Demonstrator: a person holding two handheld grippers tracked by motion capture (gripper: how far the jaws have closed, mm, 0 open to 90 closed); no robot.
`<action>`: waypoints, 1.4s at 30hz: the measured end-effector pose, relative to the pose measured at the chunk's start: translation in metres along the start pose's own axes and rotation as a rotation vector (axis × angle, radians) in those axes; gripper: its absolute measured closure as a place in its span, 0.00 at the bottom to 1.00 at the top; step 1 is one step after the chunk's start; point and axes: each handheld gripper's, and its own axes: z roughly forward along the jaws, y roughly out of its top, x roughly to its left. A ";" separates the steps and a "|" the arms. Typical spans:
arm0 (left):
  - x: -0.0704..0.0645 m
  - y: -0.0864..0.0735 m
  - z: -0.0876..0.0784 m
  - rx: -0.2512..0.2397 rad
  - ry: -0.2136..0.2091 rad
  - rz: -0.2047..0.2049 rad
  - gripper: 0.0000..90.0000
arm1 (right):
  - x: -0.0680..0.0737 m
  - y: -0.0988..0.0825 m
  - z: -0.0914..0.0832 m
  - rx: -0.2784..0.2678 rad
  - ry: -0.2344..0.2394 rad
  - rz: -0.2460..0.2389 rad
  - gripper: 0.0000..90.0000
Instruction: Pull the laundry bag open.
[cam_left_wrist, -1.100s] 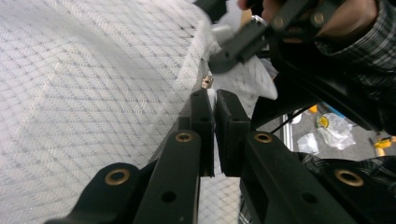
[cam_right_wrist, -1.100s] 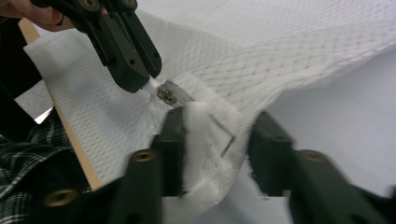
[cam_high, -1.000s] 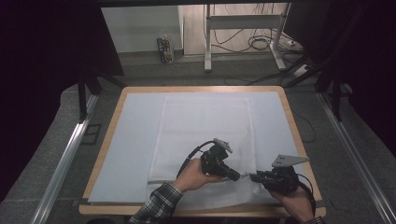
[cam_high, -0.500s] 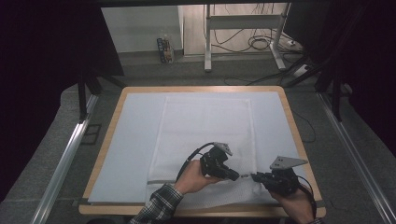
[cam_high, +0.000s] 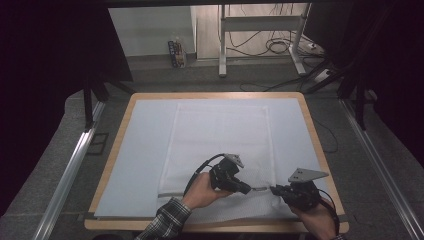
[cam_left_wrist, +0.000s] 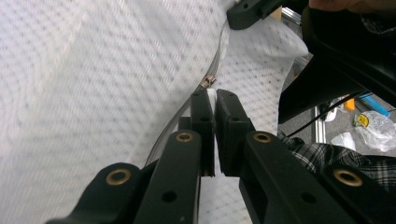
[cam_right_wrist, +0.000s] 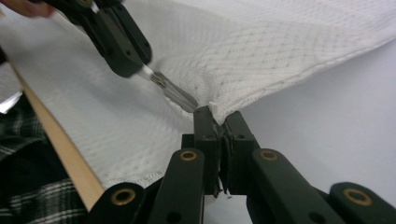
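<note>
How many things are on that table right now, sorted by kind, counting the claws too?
White mesh laundry bag: 1
Pale blue mat under it: 1
Black claws, both shut on the bag's near edge: 2, the left claw and the right claw
Total: 4

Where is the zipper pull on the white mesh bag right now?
In the high view the zipper pull sits near the table's near edge, right of centre, between the left claw and the right claw, on the mesh bag.
</note>
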 end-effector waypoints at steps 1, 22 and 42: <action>0.001 -0.002 -0.002 -0.006 -0.009 -0.007 0.97 | -0.001 0.000 0.000 -0.002 0.005 0.006 0.95; 0.002 -0.022 -0.021 -0.013 0.034 -0.025 0.97 | 0.000 -0.002 0.000 0.009 -0.013 -0.009 0.95; 0.007 -0.045 -0.043 -0.034 0.056 -0.068 0.97 | -0.002 -0.004 -0.001 0.019 -0.020 -0.002 0.95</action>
